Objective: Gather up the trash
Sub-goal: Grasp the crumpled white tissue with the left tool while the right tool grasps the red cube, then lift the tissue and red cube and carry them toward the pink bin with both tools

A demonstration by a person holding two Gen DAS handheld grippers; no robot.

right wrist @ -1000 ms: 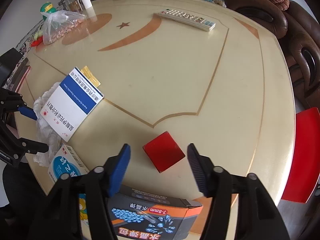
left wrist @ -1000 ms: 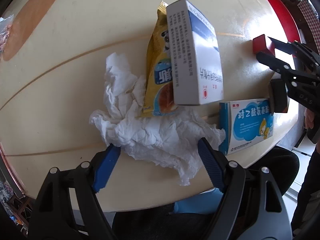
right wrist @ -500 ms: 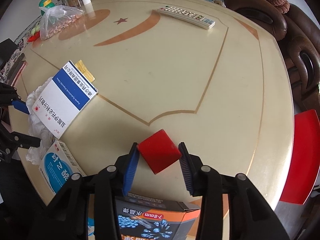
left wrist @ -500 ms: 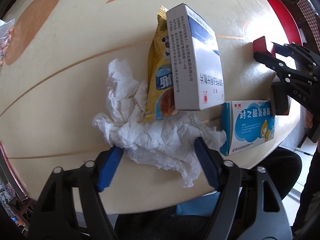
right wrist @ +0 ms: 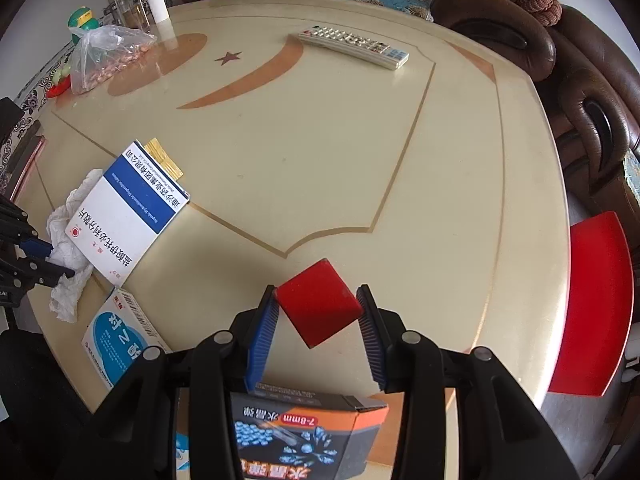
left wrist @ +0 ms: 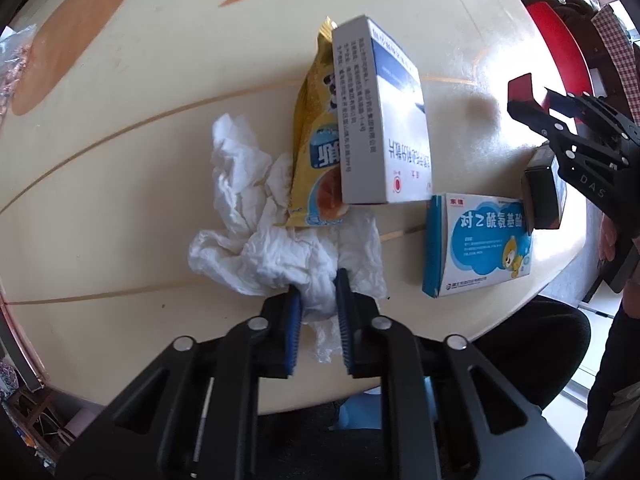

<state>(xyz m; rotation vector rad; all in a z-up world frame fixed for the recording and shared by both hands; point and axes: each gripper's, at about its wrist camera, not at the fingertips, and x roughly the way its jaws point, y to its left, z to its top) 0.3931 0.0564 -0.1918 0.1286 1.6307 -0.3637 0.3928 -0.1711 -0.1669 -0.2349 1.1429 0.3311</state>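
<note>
A crumpled white tissue (left wrist: 256,256) lies near the front edge of the cream table (left wrist: 120,160). My left gripper (left wrist: 319,286) points down at it; its jaws are closing, and the blue pads pinch the tissue's near fold. In the right wrist view my right gripper (right wrist: 317,292) is shut on a red block (right wrist: 320,304), held by its corners just over the table. The tissue (right wrist: 64,248) shows there too, at the far left. A yellow snack wrapper (left wrist: 312,152) lies under a white and blue medicine box (left wrist: 384,132).
A blue medicine box (left wrist: 480,244) and a black box (right wrist: 304,428) lie at the table edge between the grippers. Farther off are a remote (right wrist: 356,46), a plastic bag of nuts (right wrist: 104,60) and a jar (right wrist: 128,4). A red chair (right wrist: 596,304) stands to the right.
The left jaws went from wide apart around the tissue to pinched on it. The right jaws closed onto the red block, which now sits a little higher in the view.
</note>
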